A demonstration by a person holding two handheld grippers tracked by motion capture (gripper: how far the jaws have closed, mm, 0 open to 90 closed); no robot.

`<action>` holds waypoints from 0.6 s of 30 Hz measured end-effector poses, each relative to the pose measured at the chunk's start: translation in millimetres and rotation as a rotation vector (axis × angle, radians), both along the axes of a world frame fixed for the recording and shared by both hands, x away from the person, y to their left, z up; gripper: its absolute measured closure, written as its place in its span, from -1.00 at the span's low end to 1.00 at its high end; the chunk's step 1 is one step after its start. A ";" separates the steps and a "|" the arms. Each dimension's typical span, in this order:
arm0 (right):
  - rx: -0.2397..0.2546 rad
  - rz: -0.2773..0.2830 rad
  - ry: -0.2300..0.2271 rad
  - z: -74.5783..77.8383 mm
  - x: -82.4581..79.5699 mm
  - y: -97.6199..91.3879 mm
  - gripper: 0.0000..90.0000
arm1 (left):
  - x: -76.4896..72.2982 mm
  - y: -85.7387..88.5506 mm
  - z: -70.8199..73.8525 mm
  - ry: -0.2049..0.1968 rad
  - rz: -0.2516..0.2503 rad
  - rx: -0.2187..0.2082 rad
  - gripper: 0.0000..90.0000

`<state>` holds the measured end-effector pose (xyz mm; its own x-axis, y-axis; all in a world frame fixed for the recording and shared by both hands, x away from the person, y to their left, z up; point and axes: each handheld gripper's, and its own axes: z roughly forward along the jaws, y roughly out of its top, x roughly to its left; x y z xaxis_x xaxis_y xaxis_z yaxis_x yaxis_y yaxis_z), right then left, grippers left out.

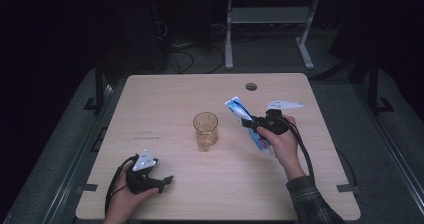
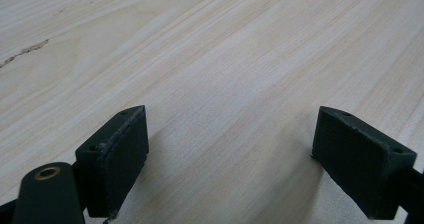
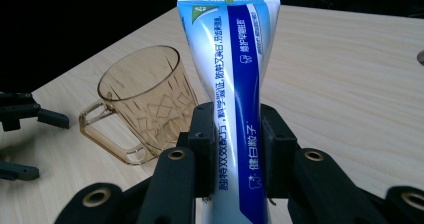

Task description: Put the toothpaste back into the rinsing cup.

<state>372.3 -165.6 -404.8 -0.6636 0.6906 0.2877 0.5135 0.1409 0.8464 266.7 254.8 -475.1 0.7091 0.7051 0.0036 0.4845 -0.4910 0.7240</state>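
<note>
Toothpaste tube (image 1: 248,124) held in the right gripper (image 1: 252,123), above the right part of the table (image 1: 165,89).

The tube is blue and white, and it is clamped around its middle between the two black jaws of the right gripper; in the right gripper view (image 3: 235,84) its flat crimped end points away from the hand, and the pads press on both of its sides. The tube is tilted, with the far end toward the left. Just to the left of it stands an amber transparent cup (image 1: 205,130) with a handle, upright near the table centre. The left gripper (image 1: 165,181) rests at the near left of the table, well apart from the cup; its jaws stand wide open, with only bare wood between them.
</note>
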 end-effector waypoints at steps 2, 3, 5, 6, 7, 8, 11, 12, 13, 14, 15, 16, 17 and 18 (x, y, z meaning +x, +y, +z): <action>0.008 0.005 -0.010 2.6 0.5 0.1 0.59 | 0.0 0.0 0.0 0.000 0.000 0.000 -0.68; 0.013 0.007 -0.015 4.3 0.8 0.6 0.59 | 0.0 0.0 0.0 0.000 0.000 0.000 -0.68; 0.015 0.014 -0.019 6.7 1.1 1.4 0.59 | 0.0 0.0 0.0 0.000 0.000 0.001 -0.69; 0.017 0.016 -0.025 7.9 1.3 2.1 0.59 | 0.0 0.0 0.0 0.000 0.000 0.000 -0.68; 0.020 0.018 -0.026 9.8 1.5 3.1 0.59 | 0.0 0.0 0.0 0.000 0.000 0.000 -0.68; 0.025 0.021 -0.033 11.0 1.8 3.9 0.59 | 0.0 0.0 -0.1 0.000 0.000 -0.001 -0.69; 0.026 0.029 -0.039 14.8 3.0 6.2 0.59 | 0.0 0.0 0.0 0.000 0.000 0.000 -0.69; 0.026 0.030 -0.043 15.7 3.3 7.0 0.59 | 0.0 0.0 0.0 0.000 0.000 0.000 -0.68; 0.027 0.035 -0.044 17.6 4.0 8.3 0.59 | 0.0 0.0 0.0 0.000 0.000 0.000 -0.69; 0.026 0.036 -0.046 19.3 4.1 9.5 0.59 | 0.1 0.1 0.0 -0.001 0.000 0.001 -0.69; 0.025 0.039 -0.050 20.9 4.7 10.6 0.59 | 0.1 0.1 0.0 -0.002 -0.001 0.002 -0.69; 0.025 0.042 -0.052 22.2 5.1 11.5 0.59 | 0.1 0.0 0.0 -0.001 0.000 0.000 -0.68; 0.027 0.043 -0.057 24.2 5.6 12.8 0.59 | 0.1 0.1 0.0 -0.001 0.000 0.001 -0.68; 0.029 0.044 -0.061 25.7 6.1 13.9 0.59 | 0.1 0.0 0.0 -0.001 0.000 0.001 -0.68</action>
<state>378.4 -151.7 -379.2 -0.7103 0.6523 0.2647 0.4544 0.1377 0.8801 266.8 254.9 -475.1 0.7093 0.7049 0.0047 0.4838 -0.4916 0.7241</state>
